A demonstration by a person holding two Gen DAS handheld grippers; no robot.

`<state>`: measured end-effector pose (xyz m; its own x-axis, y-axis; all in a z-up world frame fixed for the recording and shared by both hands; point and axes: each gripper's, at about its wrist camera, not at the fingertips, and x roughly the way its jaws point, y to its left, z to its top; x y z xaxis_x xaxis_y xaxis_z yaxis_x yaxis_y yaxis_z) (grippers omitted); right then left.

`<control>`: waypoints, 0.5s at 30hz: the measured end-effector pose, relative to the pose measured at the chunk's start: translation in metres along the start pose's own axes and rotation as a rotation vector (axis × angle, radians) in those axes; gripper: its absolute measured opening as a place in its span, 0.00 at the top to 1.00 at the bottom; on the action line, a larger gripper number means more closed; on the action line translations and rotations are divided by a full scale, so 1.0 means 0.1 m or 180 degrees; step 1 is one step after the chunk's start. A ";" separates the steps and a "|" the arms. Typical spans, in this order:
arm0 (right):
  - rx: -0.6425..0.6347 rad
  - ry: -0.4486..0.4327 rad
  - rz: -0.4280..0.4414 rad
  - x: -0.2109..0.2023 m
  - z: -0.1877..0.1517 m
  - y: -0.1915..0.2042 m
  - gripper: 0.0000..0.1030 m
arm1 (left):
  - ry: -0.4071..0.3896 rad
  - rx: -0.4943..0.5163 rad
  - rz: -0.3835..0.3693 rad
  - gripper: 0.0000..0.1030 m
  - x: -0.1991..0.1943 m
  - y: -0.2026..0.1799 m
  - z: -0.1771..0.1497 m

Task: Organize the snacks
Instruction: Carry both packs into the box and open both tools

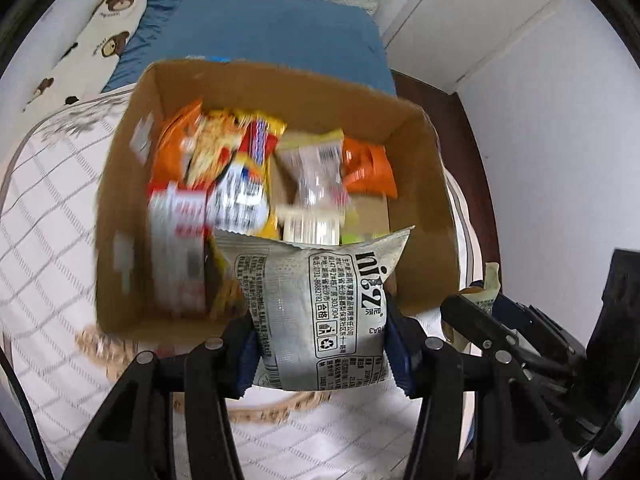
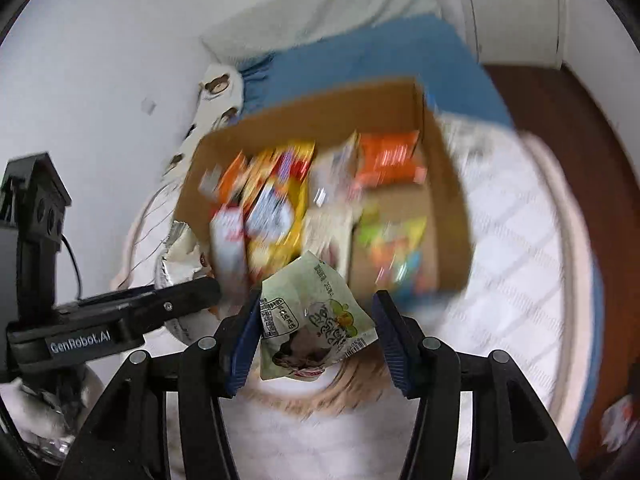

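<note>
Left wrist view: the left tongs (image 1: 320, 344) are closed partway on a silver-grey snack packet (image 1: 320, 308), both blue pads pressing its sides, the packet standing up between them with its printed back facing the camera. Beyond the tongs and slightly to their left sits an open cardboard box (image 1: 424, 216) on a white checked quilt (image 1: 52, 216) over the bed. Inside the box, from left to right, are a red and white pack (image 1: 180, 240), orange and yellow packs (image 1: 224, 148), a pale wrapped snack (image 1: 316, 168) and an orange packet (image 1: 368, 168). At far right the other tool shows as a dark shape.

Right wrist view: the left tool crosses the left edge. The right tongs (image 2: 316, 336) stand wide open; a pale green snack packet (image 2: 312, 320) lies between them, touching the left pad, apart from the right pad, so whether it is held cannot be told. The blurred box lies just beyond the tongs.
</note>
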<state>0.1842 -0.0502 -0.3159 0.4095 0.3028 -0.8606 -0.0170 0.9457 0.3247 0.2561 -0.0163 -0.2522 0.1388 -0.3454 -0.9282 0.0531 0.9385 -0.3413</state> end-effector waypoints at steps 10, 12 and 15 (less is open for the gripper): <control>-0.0165 0.0346 -0.0586 0.88 0.78 -0.13 0.44 | 0.0434 -0.0176 0.0341 0.51 0.77 0.19 0.88; -0.0141 0.0417 -0.0609 1.09 0.76 -0.16 0.44 | 0.0488 -0.0142 0.0422 0.51 0.89 0.20 0.94; -0.0014 0.0563 -0.0624 1.31 0.80 -0.22 0.40 | 0.0641 -0.0127 0.0521 0.49 1.07 0.22 1.00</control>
<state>0.3108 -0.0404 -0.4045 0.2395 0.1294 -0.9622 0.0429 0.9887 0.1437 0.3710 -0.0324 -0.3438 -0.0577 -0.1853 -0.9810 0.0064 0.9825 -0.1860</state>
